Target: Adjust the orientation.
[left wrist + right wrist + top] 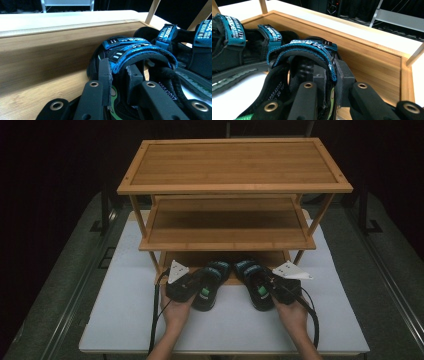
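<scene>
At the rack's [227, 242] foot, both tongs [192, 287] [272, 287] seemingly clamp sandal [209, 285] [255, 284] straps.

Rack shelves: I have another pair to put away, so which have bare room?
The top shelf and middle shelf are bare from rail to rail. The bottom shelf is crowded at its front, where two sandals and both grippers sit.
</scene>
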A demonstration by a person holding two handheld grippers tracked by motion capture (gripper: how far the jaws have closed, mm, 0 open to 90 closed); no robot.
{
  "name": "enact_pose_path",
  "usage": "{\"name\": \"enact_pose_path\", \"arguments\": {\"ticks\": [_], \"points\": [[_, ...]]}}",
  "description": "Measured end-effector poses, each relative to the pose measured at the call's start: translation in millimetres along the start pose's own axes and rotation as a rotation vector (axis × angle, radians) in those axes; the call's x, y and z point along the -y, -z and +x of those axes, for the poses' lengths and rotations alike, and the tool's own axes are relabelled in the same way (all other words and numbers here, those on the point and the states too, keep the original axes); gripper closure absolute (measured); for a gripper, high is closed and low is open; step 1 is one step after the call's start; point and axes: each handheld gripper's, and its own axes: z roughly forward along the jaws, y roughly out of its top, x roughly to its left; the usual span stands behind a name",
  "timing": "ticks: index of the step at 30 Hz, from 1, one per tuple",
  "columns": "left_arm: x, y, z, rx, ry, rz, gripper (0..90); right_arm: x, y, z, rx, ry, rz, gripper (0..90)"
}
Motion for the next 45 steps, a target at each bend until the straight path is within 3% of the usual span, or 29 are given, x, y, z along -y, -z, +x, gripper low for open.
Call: {"name": "enact_pose_path", "arguments": {"ticks": [4, 8, 12, 16, 21, 32, 39, 45], "points": [[-0.3, -2.3, -0.8, -0.003, -0.001, 0.002, 78.4, 0.0, -2.2, 0.0, -0.002, -0.007, -0.004, 79.9], [0.3, -3.2, 0.8, 0.001, -0.001, 0.004, 77.2, 5.3, -8.5, -1.0, -0.01, -0.012, 0.026, 79.8], [0.3, -2.8, 2.2, 0.018, -0.005, 0.012, 74.4, 8.1, -9.9, -2.5, -0.018, -0.025, 0.015, 78.2], [0.6, -3.2, 3.7, 0.045, 0.006, 0.024, 65.6, 7.8, -10.1, -3.7, -0.031, -0.034, 0.019, 72.2], [0.7, -2.6, 2.4, 0.061, -0.016, 0.029, 56.1, 8.9, -10.8, -7.3, -0.04, -0.036, 0.041, 63.6], [-2.6, 3.4, 4.0, 0.102, -0.036, 0.028, 44.9, 8.3, -4.0, -12.8, -0.036, -0.055, 0.048, 51.5], [-4.6, 11.3, 5.2, 0.139, -0.011, 0.001, 39.1, 7.2, 3.4, -15.9, -0.056, -0.062, 0.036, 48.5], [-6.2, 17.5, 0.6, 0.164, -0.042, -0.009, 37.2, 5.9, 11.8, -15.1, -0.081, -0.057, 0.016, 46.4]]}}
